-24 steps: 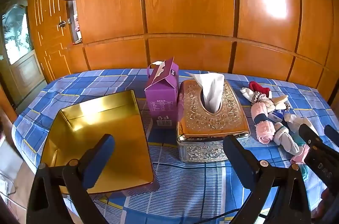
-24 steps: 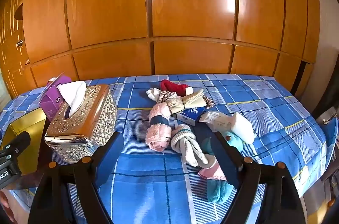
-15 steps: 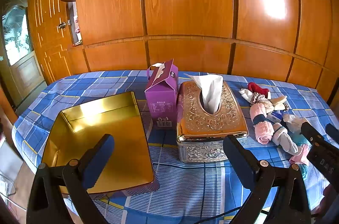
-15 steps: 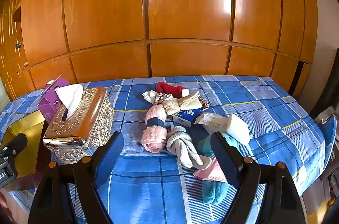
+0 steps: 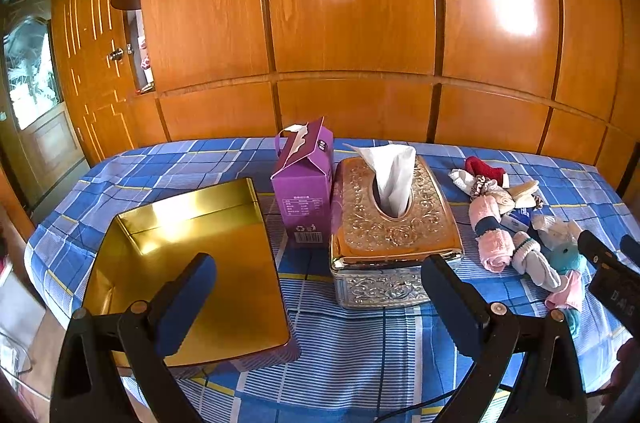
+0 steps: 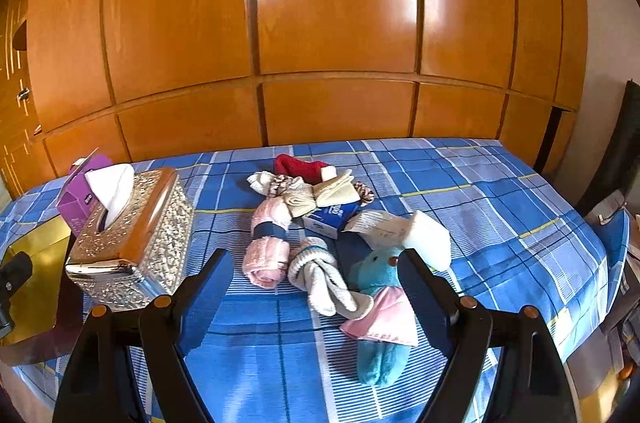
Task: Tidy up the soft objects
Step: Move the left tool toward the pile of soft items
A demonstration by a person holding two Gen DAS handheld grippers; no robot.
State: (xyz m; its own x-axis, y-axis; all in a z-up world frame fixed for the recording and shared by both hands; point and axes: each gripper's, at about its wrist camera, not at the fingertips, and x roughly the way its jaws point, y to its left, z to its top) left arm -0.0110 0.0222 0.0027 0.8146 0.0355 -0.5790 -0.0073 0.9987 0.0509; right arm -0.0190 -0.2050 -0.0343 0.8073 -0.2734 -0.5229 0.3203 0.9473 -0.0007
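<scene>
From the left wrist, the left gripper (image 5: 318, 295) hangs with jaws wide apart and empty over the checked cloth (image 5: 360, 351), the soft pile (image 5: 520, 227) partly cut off at far right – from the right wrist, the right gripper (image 6: 316, 287) gapes empty, its right finger hiding part of the blue plush toy (image 6: 380, 319), which lies lengthwise toward the camera.

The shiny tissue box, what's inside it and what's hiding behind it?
A white tissue pokes up through the slot of the tissue box; whatever else is inside is covered by its lid. Close behind its left side stands a purple carton, partly hidden in the right wrist view.
</scene>
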